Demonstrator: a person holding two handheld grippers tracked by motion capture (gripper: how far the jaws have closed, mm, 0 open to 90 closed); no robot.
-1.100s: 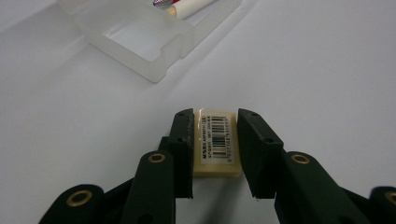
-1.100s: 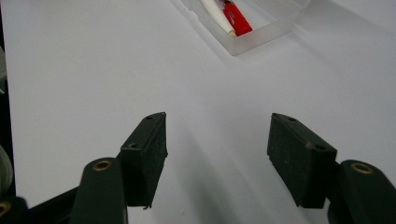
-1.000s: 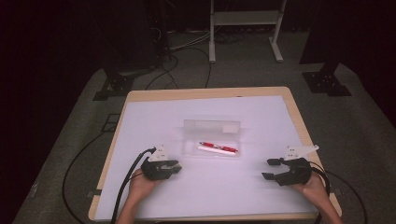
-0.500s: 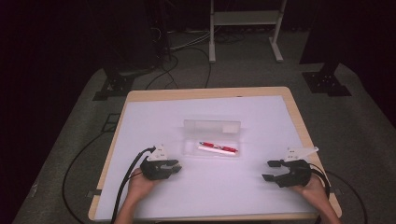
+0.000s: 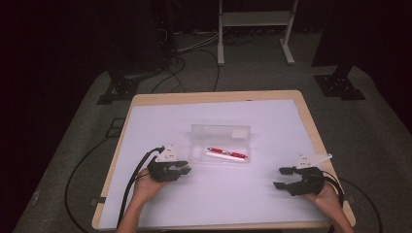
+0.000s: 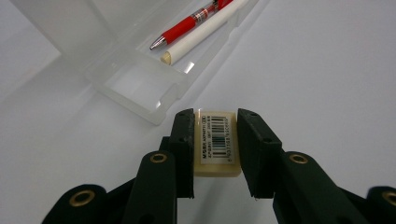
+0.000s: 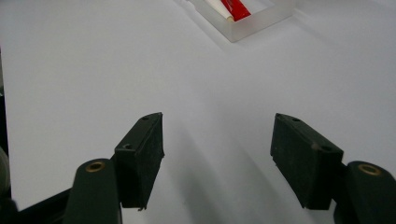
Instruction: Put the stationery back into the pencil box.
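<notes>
White sheet (image 5: 233,194) covers wooden table (image 5: 311,126); left tool (image 6: 215,140) grips eraser (image 6: 216,142), right tool (image 7: 217,154) gapes empty

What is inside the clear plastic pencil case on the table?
Inside the clear plastic pencil case lie a red pen and a white pencil-like stick, side by side. The near compartment looks empty. Anything beneath the two is covered.

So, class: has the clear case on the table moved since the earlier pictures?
No. The clear case lies at the same distance from the table's far wooden edge as before, with the red pen inside.
</notes>
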